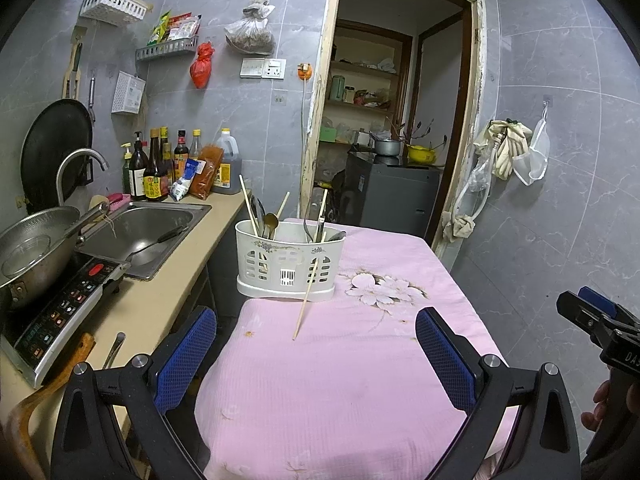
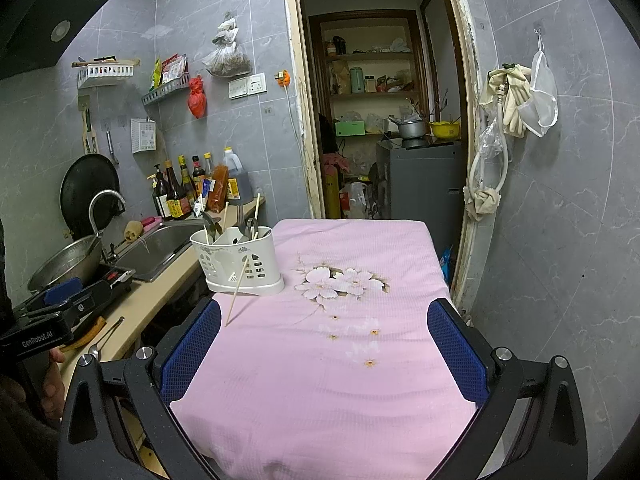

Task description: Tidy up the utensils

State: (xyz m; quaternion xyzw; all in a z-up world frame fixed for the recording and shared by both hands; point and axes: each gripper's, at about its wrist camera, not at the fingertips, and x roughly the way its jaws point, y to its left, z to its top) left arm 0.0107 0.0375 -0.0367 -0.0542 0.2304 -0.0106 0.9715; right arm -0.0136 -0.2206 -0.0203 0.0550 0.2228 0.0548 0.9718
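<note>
White perforated plastic utensil caddy (image 1: 289, 266) at 12 o'clock on the pink floral-cloth tabletop (image 1: 340, 380), holding wooden chopsticks and metal spoons. One loose wooden chopstick (image 1: 306, 305) leans against the caddy's front, its lower tip on the cloth. Left tool (image 1: 316, 354) and right tool (image 2: 324, 346) both hover above the near cloth, blue-padded fingers wide apart, holding nothing. Steel sink (image 1: 140, 236) at 10 o'clock.

Grey marble-tiled walls (image 2: 560, 220), open doorway (image 2: 380, 80), steel sink (image 1: 144, 236), beige counter (image 1: 160, 300).
</note>
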